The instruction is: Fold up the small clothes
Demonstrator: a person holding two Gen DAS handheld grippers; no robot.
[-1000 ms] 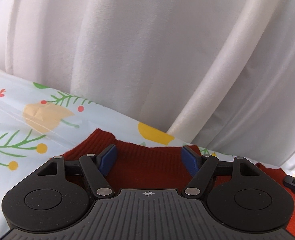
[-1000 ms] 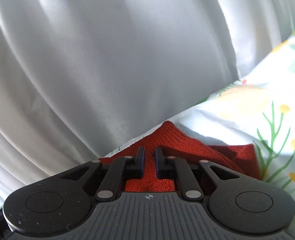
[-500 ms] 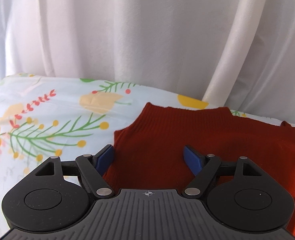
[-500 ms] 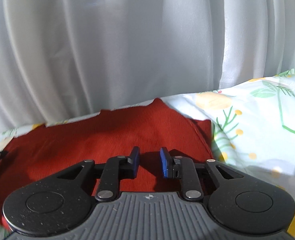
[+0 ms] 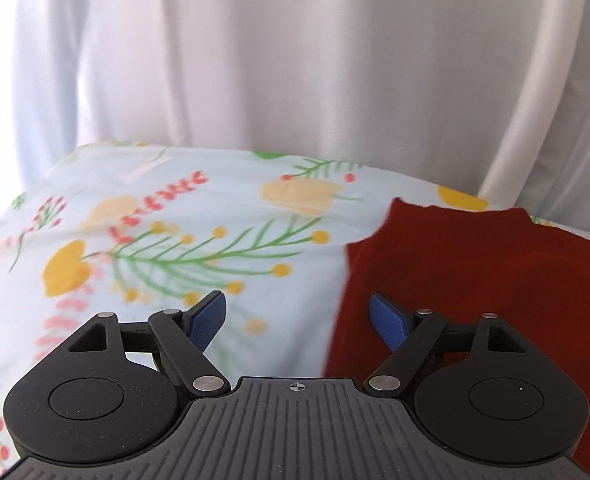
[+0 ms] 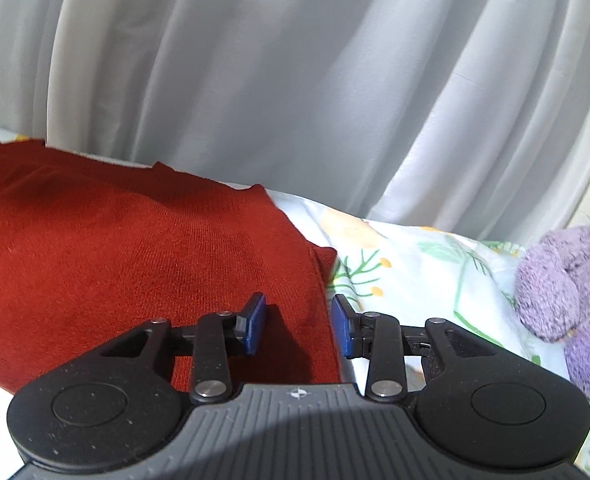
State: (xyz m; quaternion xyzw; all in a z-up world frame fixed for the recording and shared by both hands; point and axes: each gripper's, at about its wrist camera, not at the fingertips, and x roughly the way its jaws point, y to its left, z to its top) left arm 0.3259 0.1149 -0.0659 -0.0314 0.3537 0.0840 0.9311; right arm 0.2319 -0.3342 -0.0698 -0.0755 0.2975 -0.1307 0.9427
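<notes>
I see the red knitted garment point(image 6: 135, 248) lying flat on the flower-printed sheet point(image 5: 175, 240), close to the white curtain point(image 5: 295, 60) at the back. It looks to me already folded at least once, because at its right edge a second layer shows under the top one, so I judge the task is partly done and more folds or a final smoothing may be left. My left gripper point(image 5: 299, 320) has its fingers spread wide and holds nothing; it hangs over the left border of the garment, one finger above the sheet, the other above the red cloth. My right gripper point(image 6: 297, 322) is also spread and empty, straddling the right border. Only the right view shows the purple plush toy point(image 6: 567, 280) beside the garment; only the left view shows the bare sheet on the far left.
</notes>
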